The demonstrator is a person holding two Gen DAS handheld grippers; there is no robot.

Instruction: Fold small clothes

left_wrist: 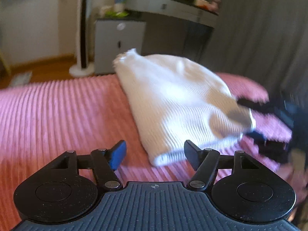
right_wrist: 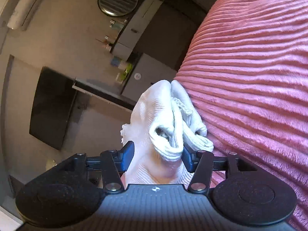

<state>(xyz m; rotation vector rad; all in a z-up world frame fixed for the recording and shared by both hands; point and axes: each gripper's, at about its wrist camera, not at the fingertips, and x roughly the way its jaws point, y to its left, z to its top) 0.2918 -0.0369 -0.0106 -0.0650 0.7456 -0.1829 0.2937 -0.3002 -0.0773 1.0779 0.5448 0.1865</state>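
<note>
A white ribbed knit garment lies bunched on the pink ribbed bedspread, its near hem just ahead of my left gripper. The left gripper is open and empty, hovering low over the bed. My right gripper is shut on a thick bunch of the same white garment, which fills the space between its blue pads. The right gripper shows blurred at the garment's right edge in the left wrist view.
The pink bedspread also fills the right side of the right wrist view. Beyond the bed stand a grey cabinet, a grey desk, a white fan stand and grey curtains.
</note>
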